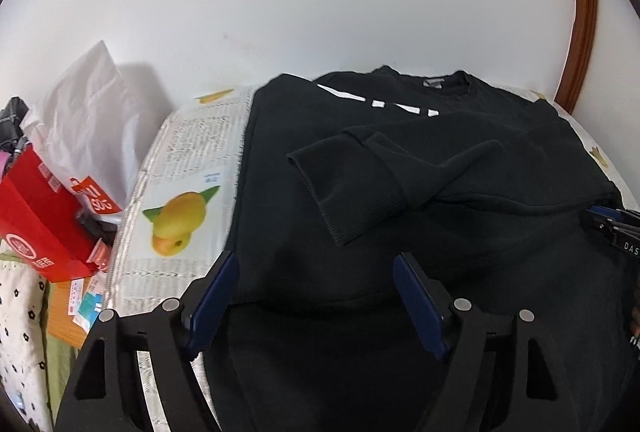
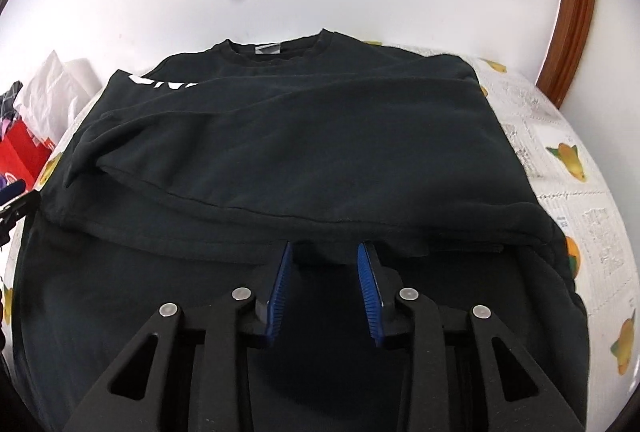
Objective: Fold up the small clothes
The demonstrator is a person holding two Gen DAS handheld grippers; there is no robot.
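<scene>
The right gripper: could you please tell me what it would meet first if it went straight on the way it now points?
Most likely the right gripper would meet the folded edge of the black sweatshirt just ahead of its open fingertips, though depth is hard to judge.

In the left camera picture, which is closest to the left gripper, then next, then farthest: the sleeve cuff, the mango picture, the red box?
From the left gripper:
1. Sleeve cuff, just ahead, lying on the black sweater.
2. Mango picture, to the left on the printed cloth.
3. Red box, far left, off the cloth.
</scene>
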